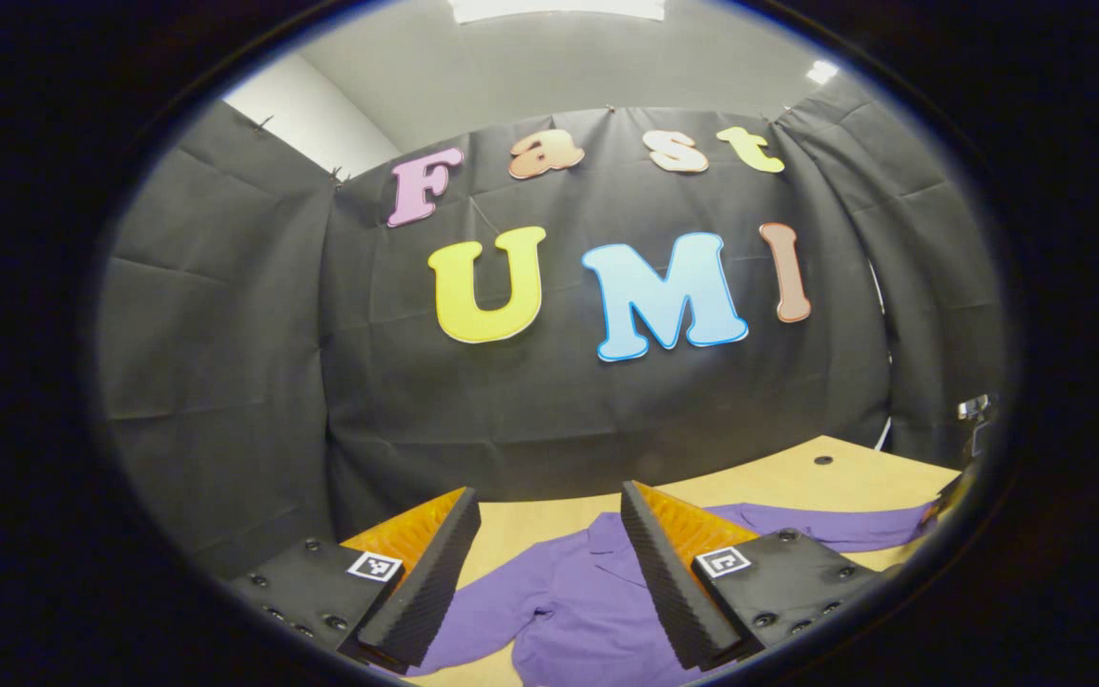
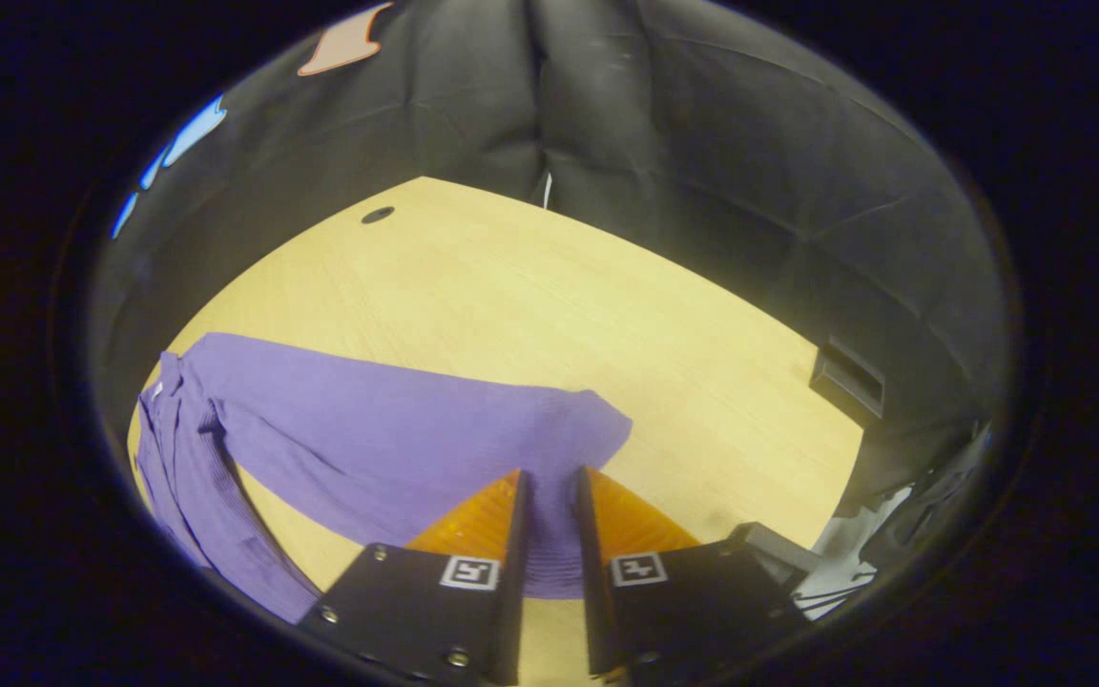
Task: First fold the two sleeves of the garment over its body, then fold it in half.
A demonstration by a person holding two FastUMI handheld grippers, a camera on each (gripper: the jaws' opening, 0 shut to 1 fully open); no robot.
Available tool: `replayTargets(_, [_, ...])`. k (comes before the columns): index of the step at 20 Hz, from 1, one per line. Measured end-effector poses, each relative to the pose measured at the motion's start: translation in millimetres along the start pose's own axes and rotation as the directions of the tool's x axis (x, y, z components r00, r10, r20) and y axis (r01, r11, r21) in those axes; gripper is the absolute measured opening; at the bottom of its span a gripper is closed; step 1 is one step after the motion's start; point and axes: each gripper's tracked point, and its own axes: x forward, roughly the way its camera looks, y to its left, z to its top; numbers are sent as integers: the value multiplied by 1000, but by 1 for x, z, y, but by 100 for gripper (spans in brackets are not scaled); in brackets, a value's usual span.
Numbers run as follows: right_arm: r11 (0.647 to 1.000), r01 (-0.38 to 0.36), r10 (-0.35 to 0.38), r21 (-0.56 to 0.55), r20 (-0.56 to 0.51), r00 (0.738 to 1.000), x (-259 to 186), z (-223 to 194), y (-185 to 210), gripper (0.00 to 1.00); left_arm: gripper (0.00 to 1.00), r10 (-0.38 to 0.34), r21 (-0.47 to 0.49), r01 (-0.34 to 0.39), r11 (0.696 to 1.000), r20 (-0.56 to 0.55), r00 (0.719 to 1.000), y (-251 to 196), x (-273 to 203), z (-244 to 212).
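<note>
A purple long-sleeved shirt lies on the wooden table, its collar toward the booth wall. My left gripper hovers open above the collar and chest, with nothing between its fingers. One sleeve stretches out to the right in the left gripper view. In the right gripper view that sleeve lies across the table from the shirt body. My right gripper has its fingers close together, shut on the sleeve's cuff end, with purple cloth showing in the narrow gap.
Bare table spreads beyond the sleeve up to the black cloth wall. A cable hole sits near the far edge. A small black box is at the table's right edge.
</note>
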Motion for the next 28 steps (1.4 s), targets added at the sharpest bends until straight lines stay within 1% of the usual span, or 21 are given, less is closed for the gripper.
replayTargets(1, [1000,3,-3,8,0,1000,2,-1,2,19,95,3,1,-3,1000,2,1000,2,-1,0])
replayTargets(2, [1000,-6,6,9,4,1000,2,1,4,13,95,7,1,-7,1000,3,1000,4,-2,0])
replayTargets(3, [1000,-14,14,15,15,1000,0,3,5,13,95,11,0,-11,1000,4,1000,7,-3,1])
replayTargets(4, [998,-38,37,40,30,999,-7,2,9,3,95,13,0,-13,1000,3,1000,9,-5,1])
replayTargets(6, [992,-104,100,74,57,993,-10,19,22,3,95,20,-2,-20,1000,1,1000,14,-7,-1])
replayTargets(7, [989,-127,121,71,76,990,-15,26,25,3,95,21,-6,-21,1000,0,1000,14,-6,-2])
replayTargets(9, [985,-167,161,45,115,980,-27,40,31,3,95,21,-16,-22,1000,-1,1000,16,-7,-4])
replayTargets(12, [975,-224,219,16,152,964,-51,61,55,3,96,18,-24,-17,1000,1,1000,13,-5,-5])
replayTargets(15, [953,-302,296,5,181,938,-72,79,88,3,95,15,-33,-15,999,-1,1000,14,-4,-9])
replayTargets(16, [945,-328,322,0,189,928,-77,85,101,6,95,16,-37,-17,999,-3,1000,16,-5,-11])
replayTargets(17, [938,-347,342,-9,198,919,-84,90,113,3,95,17,-41,-18,999,-7,1000,17,-4,-14])
replayTargets(19, [927,-372,373,-46,209,904,-94,99,135,3,96,23,-51,-24,998,-22,999,24,-3,-21])
replayTargets(22, [915,-378,402,-144,235,885,-109,111,171,3,96,36,-61,-38,997,-39,999,38,-3,-30])
replayTargets(26, [878,-421,471,-226,259,843,-135,127,231,3,96,44,-81,-48,996,-57,997,54,-1,-45])
replayTargets(28, [849,-454,519,-270,264,813,-149,134,265,3,96,51,-88,-57,994,-65,997,61,-1,-53])
